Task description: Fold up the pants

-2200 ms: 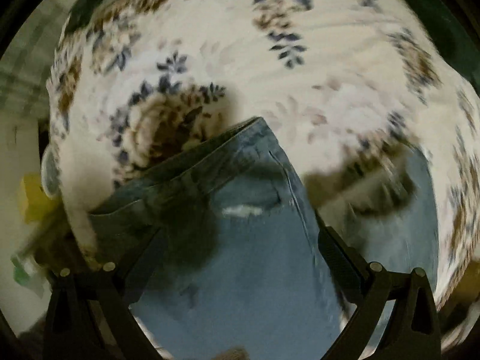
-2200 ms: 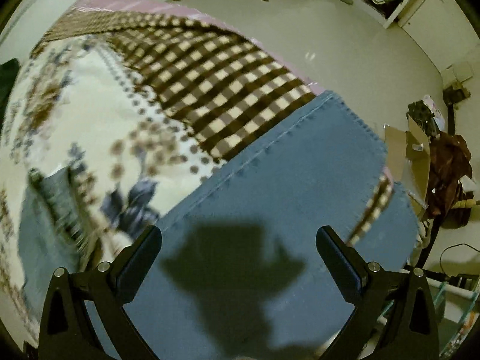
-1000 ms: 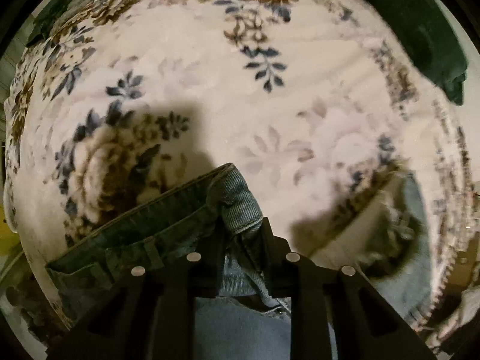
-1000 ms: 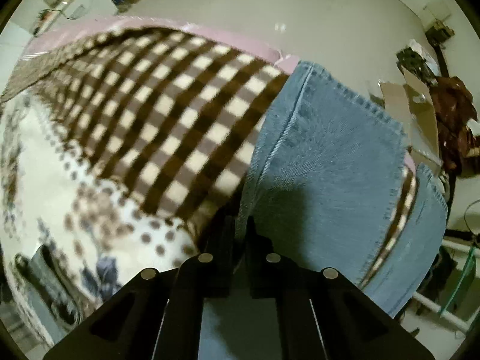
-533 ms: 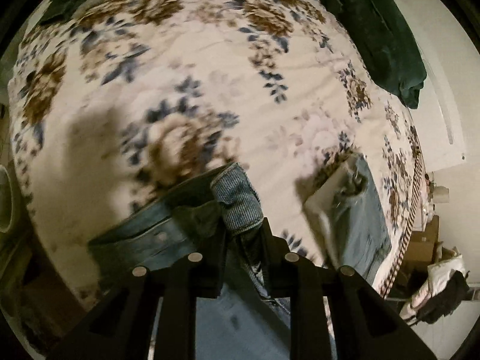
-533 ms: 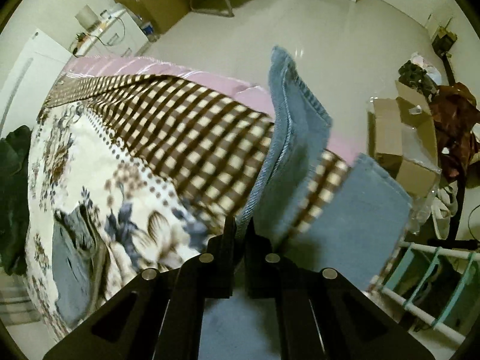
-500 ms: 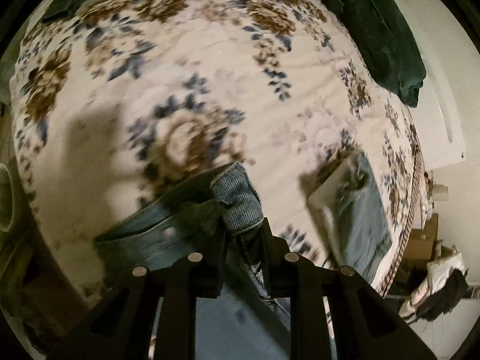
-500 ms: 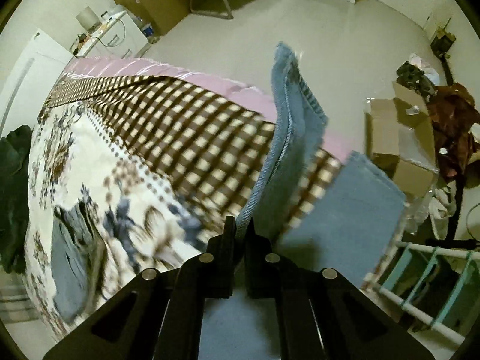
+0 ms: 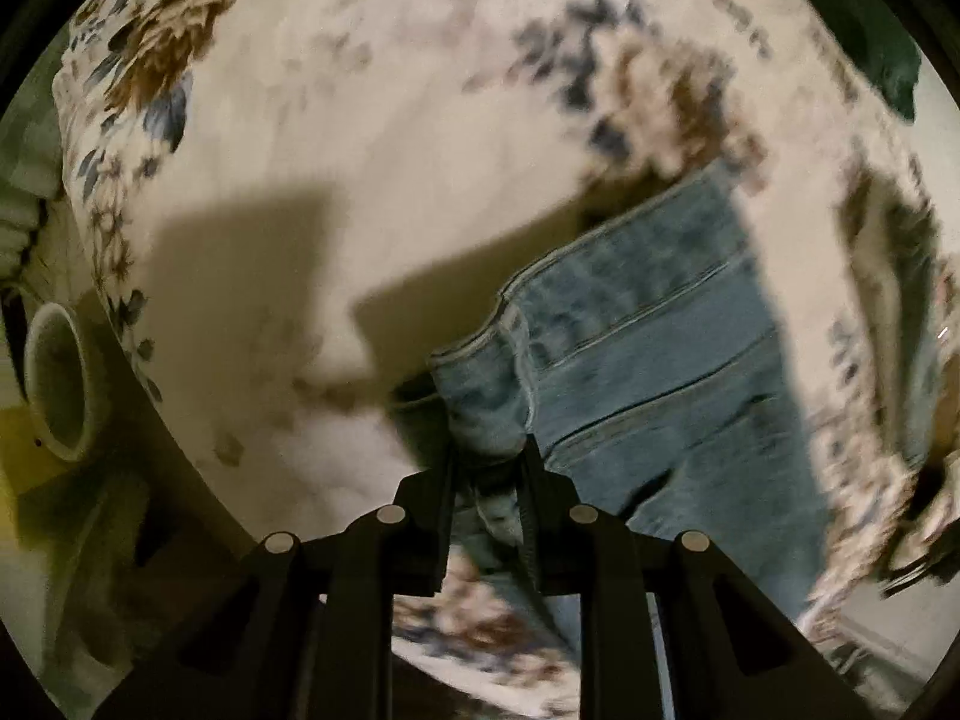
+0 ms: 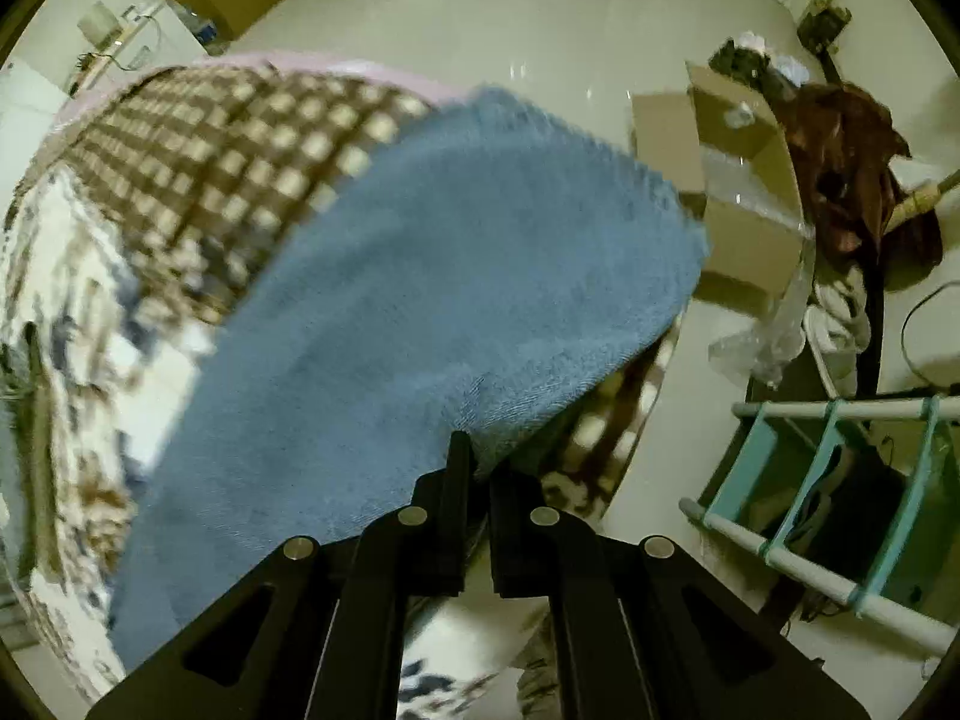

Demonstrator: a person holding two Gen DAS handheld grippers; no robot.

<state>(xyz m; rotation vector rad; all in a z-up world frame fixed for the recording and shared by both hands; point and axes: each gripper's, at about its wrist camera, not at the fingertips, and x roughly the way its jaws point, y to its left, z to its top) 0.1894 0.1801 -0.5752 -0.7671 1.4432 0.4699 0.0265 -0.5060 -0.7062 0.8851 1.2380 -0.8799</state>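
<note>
Blue denim pants (image 9: 654, 354) lie on a floral bedspread (image 9: 372, 138). My left gripper (image 9: 487, 456) is shut on the waistband corner of the pants, which spread away to the right with their seams showing. In the right wrist view my right gripper (image 10: 477, 468) is shut on the hem end of a pant leg (image 10: 420, 324), lifted and draped wide over the brown checked blanket (image 10: 228, 138) at the bed's foot.
A dark green garment (image 9: 870, 42) lies at the far right of the bed. A round white object (image 9: 57, 384) sits left of the bed. Beyond the bed's foot are cardboard boxes (image 10: 738, 180), brown clothes (image 10: 852, 162) and a teal rack (image 10: 840, 480) on the pale floor.
Both grippers closed on the pants and lifted. The left has carried the waistband across so the denim now spreads to the right. The right's pant leg has swung from edge-on to broad.
</note>
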